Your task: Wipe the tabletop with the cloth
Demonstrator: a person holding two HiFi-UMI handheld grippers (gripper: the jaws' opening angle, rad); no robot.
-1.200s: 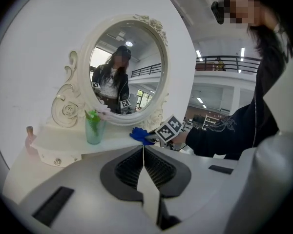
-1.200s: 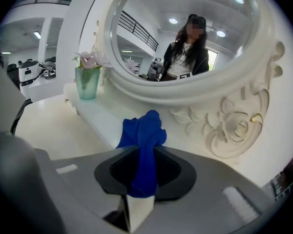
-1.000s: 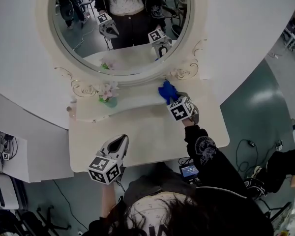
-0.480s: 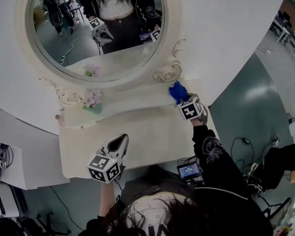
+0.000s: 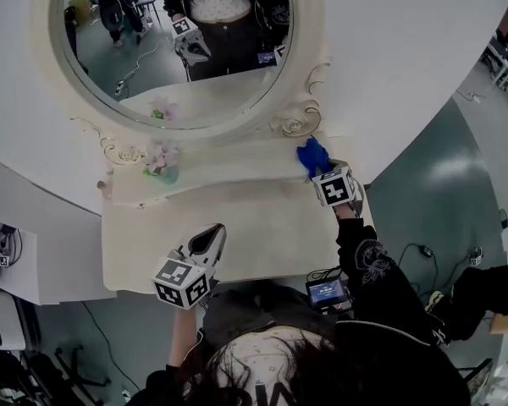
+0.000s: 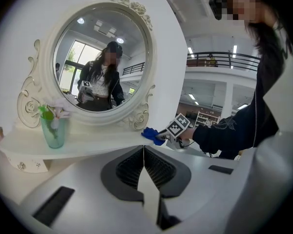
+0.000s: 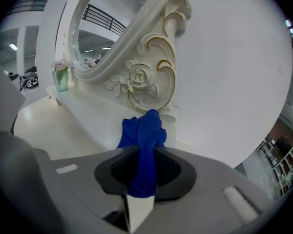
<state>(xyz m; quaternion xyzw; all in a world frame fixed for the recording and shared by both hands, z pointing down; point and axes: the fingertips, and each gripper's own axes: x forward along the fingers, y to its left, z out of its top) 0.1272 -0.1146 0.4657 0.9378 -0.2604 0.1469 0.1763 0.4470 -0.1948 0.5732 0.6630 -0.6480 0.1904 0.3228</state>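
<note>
A bunched blue cloth rests on the right end of the cream dressing table's raised shelf, below the mirror's carved rose. My right gripper is shut on the blue cloth, which hangs out between the jaws in the right gripper view. The lower tabletop lies in front of the shelf. My left gripper hovers over the tabletop's front left part, shut with nothing in it. From the left gripper view the cloth and right gripper show at the shelf's right end.
A round mirror in an ornate frame stands behind the shelf. A green glass vase with pink flowers sits on the shelf's left part. A white wall backs the table. Grey floor with cables lies to the right.
The right gripper with the blue cloth has slid rightward along the shelf toward its end. The head view has shifted. The left gripper holds about the same place.
</note>
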